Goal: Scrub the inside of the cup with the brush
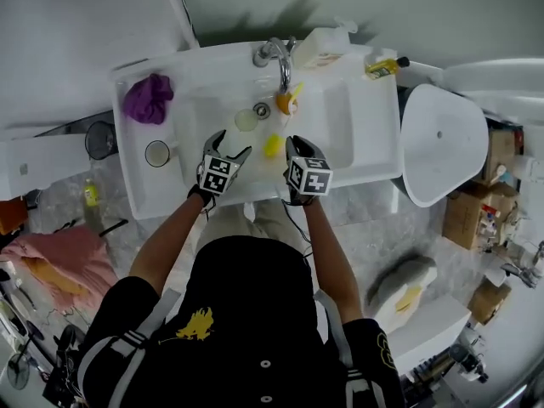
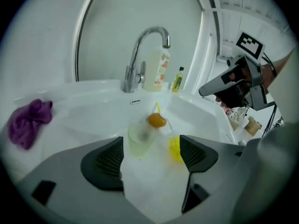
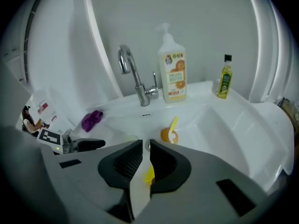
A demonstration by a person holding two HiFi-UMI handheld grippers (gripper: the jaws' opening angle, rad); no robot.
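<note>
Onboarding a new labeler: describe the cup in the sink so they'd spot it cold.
Find the white sink with the faucet at its back. In the basin, right beside the drain, sits the cup. It is pale green and see-through, unlike the orange brush on the drain's other side and the white mug out on the left ledge.
</note>
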